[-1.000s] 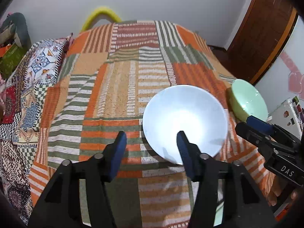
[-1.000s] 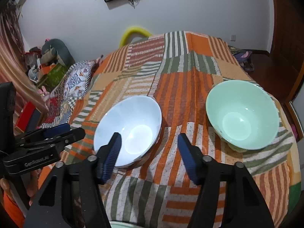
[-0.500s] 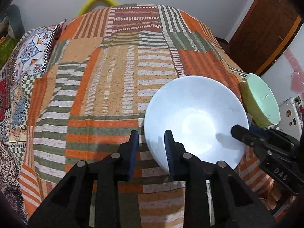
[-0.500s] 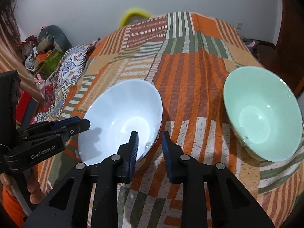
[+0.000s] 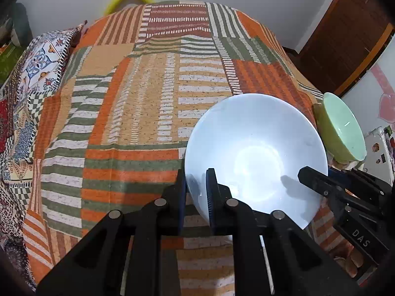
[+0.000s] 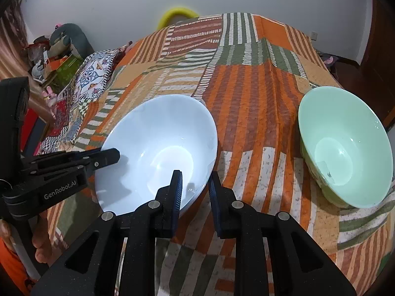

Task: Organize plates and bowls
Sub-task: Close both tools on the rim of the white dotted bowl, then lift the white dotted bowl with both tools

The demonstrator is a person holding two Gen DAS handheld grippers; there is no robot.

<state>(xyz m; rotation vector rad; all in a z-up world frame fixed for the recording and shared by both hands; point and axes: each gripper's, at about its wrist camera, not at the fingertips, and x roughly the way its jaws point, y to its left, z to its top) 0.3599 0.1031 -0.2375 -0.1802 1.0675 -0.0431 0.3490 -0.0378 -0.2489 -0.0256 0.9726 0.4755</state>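
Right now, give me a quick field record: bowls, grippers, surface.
white bowl: on the quilt, rim clamped on two opposite sides
green bowl: on the quilt, apart from the white bowl, untouched
left gripper: shut on the white bowl's rim
right gripper: shut on the white bowl's rim
quilt: striped patchwork, orange and green

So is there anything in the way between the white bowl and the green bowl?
No. Only bare striped cloth lies between the white bowl and the green bowl. Both grippers, left and right, are clamped on the white bowl's rim at opposite sides.
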